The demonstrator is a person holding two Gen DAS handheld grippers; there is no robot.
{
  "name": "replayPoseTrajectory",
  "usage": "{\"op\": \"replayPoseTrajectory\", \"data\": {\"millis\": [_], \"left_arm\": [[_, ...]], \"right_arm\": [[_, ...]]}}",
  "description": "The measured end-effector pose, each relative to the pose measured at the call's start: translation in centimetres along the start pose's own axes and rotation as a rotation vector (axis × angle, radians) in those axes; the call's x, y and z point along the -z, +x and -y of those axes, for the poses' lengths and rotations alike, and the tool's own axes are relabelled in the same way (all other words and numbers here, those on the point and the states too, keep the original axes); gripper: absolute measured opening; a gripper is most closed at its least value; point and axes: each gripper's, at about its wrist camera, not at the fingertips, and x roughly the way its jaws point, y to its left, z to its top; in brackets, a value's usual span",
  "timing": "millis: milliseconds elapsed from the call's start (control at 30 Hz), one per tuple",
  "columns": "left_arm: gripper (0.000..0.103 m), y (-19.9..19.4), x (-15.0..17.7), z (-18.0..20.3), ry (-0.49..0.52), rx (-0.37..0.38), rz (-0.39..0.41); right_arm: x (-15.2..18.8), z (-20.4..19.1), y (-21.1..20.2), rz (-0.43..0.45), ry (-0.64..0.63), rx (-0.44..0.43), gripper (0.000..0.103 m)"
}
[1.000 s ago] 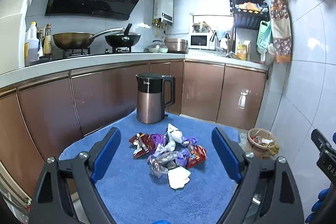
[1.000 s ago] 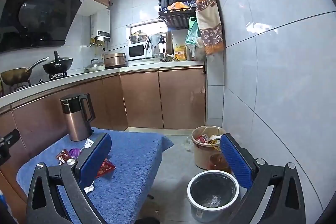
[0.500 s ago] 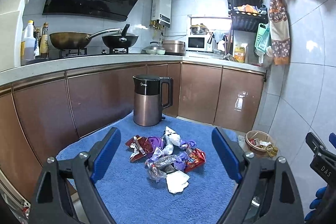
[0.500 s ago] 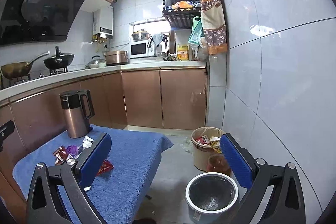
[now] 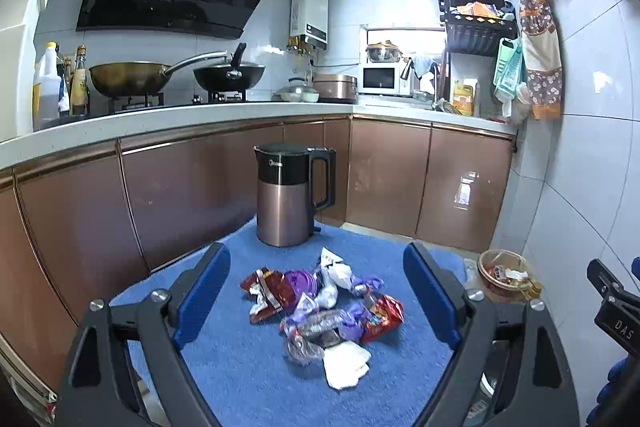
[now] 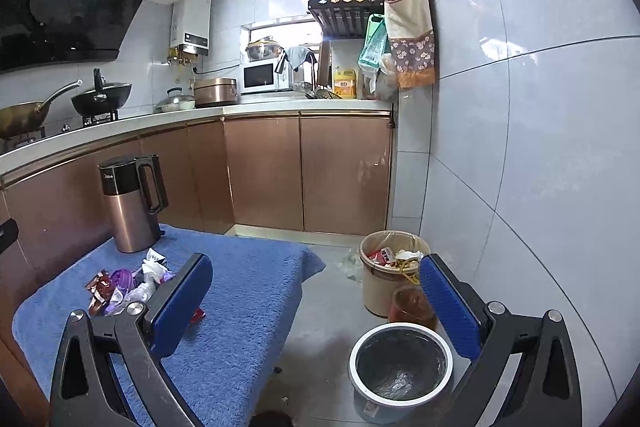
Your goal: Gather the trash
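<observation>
A pile of trash lies on the blue towel-covered table: red and purple snack wrappers, a clear plastic wrapper and a crumpled white tissue. My left gripper is open and empty, its blue pads on either side of the pile, above it. The pile also shows in the right wrist view. My right gripper is open and empty, past the table's right edge, above a small white-rimmed bin on the floor.
A copper electric kettle stands at the table's far edge behind the pile. A beige bin full of rubbish and a small brown container stand on the floor by the tiled wall. Kitchen cabinets run behind.
Both grippers have shifted a little; the views have tilted slightly and the trash pile sits a bit higher in the left wrist view. Both grippers stay open and empty.
</observation>
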Motion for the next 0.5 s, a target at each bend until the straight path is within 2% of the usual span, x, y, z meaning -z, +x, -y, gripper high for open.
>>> {"op": "replayPoseTrajectory", "data": {"millis": [167, 300, 500], "left_arm": [[0.088, 1.1, -0.2, -0.2, -0.014, 0.0, 0.002], [0.088, 2.4, 0.0, -0.4, -0.004, -0.001, -0.032], [0.088, 3.9, 0.0, -1.9, -0.04, 0.0, -0.062]], "right_arm": [[-0.4, 0.0, 1.4, -0.03, 0.025, -0.003, 0.103], [-0.4, 0.0, 2.2, -0.018, 0.034, -0.003, 0.103], [-0.5, 0.0, 3.1, -0.008, 0.051, -0.02, 0.103]]}}
